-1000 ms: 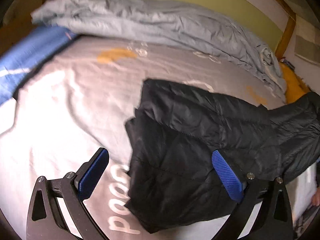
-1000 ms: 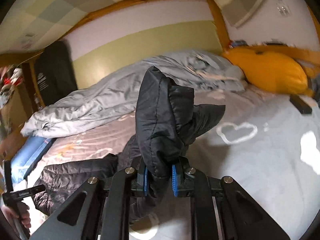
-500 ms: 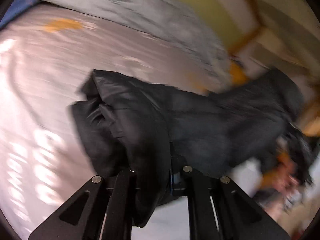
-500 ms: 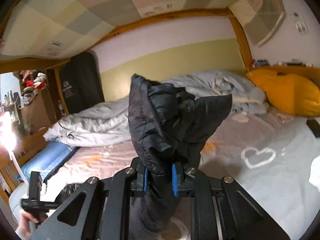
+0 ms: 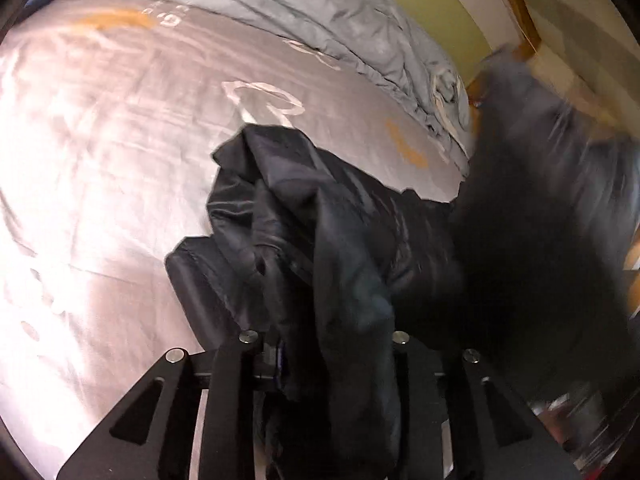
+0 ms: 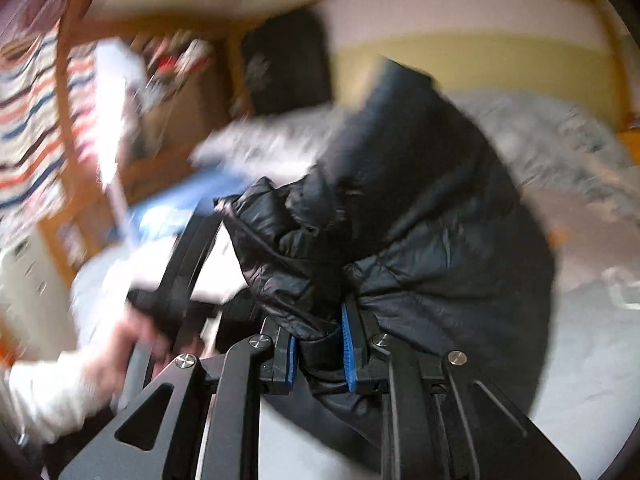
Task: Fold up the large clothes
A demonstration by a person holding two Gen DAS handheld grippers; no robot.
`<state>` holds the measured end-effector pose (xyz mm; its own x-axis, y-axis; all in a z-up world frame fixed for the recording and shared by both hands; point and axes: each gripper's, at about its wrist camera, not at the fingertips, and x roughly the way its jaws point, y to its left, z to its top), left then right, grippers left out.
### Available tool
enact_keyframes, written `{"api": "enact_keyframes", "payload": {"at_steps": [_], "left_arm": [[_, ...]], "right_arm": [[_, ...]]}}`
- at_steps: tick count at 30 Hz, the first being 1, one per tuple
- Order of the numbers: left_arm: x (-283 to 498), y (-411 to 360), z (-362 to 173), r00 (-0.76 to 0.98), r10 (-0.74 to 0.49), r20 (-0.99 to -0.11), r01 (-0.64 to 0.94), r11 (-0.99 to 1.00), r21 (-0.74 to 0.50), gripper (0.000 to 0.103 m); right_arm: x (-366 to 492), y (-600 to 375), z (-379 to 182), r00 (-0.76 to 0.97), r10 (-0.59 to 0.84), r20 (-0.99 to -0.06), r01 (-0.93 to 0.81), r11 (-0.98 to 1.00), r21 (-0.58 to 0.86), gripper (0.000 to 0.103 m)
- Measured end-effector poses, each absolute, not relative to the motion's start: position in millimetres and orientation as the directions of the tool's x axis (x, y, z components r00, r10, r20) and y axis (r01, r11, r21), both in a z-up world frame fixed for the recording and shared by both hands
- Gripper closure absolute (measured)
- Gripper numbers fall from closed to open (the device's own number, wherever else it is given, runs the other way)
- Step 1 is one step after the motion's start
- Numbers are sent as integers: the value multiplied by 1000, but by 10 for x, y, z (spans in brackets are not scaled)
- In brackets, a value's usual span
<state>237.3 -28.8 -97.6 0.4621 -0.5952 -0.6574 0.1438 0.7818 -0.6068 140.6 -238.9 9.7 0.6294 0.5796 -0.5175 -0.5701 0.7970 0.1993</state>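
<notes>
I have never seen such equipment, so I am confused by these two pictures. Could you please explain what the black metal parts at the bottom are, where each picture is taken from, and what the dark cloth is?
There is no robot here. A person holds a hand tool in each hand, and each tool has two fingers and its own wide-angle camera looking forward along them. That is why black metal arms fill the bottom of both pictures.

One picture comes from the left gripper, the other from the right gripper. Both have a black padded jacket between their fingers. The right one pinches a bunch of it between blue pads. The left one's jaws are opening, with the fabric between them.

The jacket hangs over a bed with a grey printed sheet, and a rumpled grey duvet lies behind it. The right-hand picture is blurred.
</notes>
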Motion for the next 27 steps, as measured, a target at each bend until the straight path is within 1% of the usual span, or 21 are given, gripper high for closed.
{"api": "enact_keyframes", "payload": {"at_steps": [2,3,4,5,6,7,8,9,10,12,14,16,18,21,22,23,24,25,26,27], "left_arm": [[2372,-205,-891,478,-572,-666,123,795,-595,65],[2353,-140,-826,497,-550,-671,115,808,-578,57],[2338,-83,-767,523,-520,-676,103,826,-555,40],[2304,-1,-692,567,-461,-682,77,854,-514,28],[2263,91,-611,625,-384,-680,40,885,-463,15],[2210,179,-526,684,-309,-661,8,909,-417,15],[2172,281,-467,718,-264,-645,-10,921,-389,15],[2145,327,-390,737,-262,-623,1,922,-387,15],[2110,348,-328,748,-294,-595,35,913,-407,15],[2010,334,-180,774,-378,-508,133,881,-453,14],[1874,252,-35,792,-441,-422,223,853,-472,12],[1875,108,54,764,-531,-365,313,801,-510,9],[1900,0,108,727,-592,-347,363,761,-537,9],[1915,-99,96,710,-601,-367,373,763,-529,9],[1909,-129,51,702,-599,-385,368,768,-524,10],[1944,-174,18,693,-598,-403,363,772,-523,13],[1974,-237,-14,676,-606,-420,366,770,-522,34],[2005,-259,-48,664,-605,-440,362,774,-520,69],[2031,-279,-80,666,-585,-463,343,791,-506,86],[2019,-285,-114,674,-567,-473,330,804,-494,98]], "right_arm": [[1406,-2241,-46,586,576,-570,-605,779,165,84],[1395,-2190,-98,579,568,-585,-616,775,143,84],[1388,-2159,-128,580,558,-594,-619,775,124,84],[1393,-2151,-141,580,553,-598,-616,778,122,84],[1402,-2159,-151,576,553,-602,-611,781,133,84],[1404,-2162,-159,573,552,-606,-608,782,137,84],[1402,-2149,-167,572,545,-613,-605,785,133,84],[1408,-2141,-170,572,535,-622,-603,788,123,84],[1390,-2094,-193,578,516,-633,-600,794,100,84],[1363,-2003,-222,592,484,-644,-590,805,61,83],[1363,-1901,-249,603,458,-653,-580,814,35,82],[1349,-1865,-301,616,432,-659,-561,827,18,81],[1320,-1842,-308,628,418,-657,-547,837,10,81],[1301,-1804,-331,644,395,-655,-524,852,-2,81],[1295,-1806,-333,648,390,-654,-515,857,1,81],[1295,-1797,-331,652,386,-653,-505,863,6,80],[1294,-1806,-319,655,382,-653,-498,867,8,80],[1281,-1800,-313,660,374,-651,-491,871,3,80],[1291,-1798,-292,665,368,-650,-487,873,-4,80],[1268,-1780,-279,672,359,-648,-486,874,-21,80]]}}
